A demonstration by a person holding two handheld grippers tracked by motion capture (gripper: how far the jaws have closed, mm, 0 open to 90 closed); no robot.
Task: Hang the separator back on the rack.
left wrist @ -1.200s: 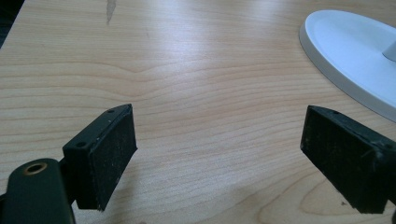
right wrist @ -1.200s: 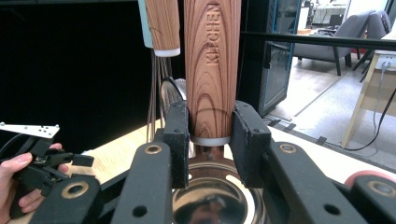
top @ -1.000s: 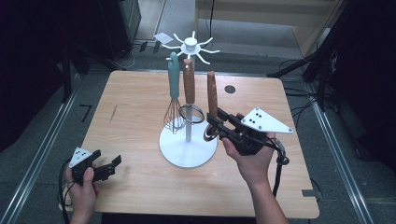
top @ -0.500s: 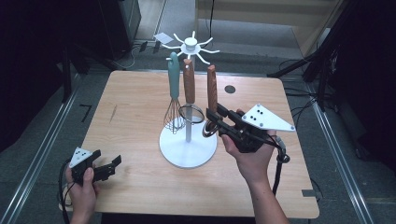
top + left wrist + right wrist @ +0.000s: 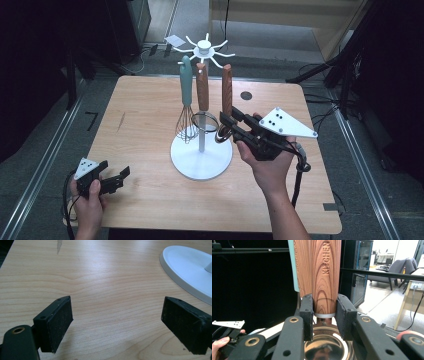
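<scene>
Your left gripper (image 5: 117, 178) rests released, well left of the white utensil stand (image 5: 201, 161). Your right gripper (image 5: 324, 315) clamps the wood-handled copper ladle (image 5: 319, 275) at its handle's lower end; its long axis runs straight up to 1 hook.

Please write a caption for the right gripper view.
Right gripper clamps the wooden handle marked KITCHEN just above its shiny copper-coloured metal head.
</scene>
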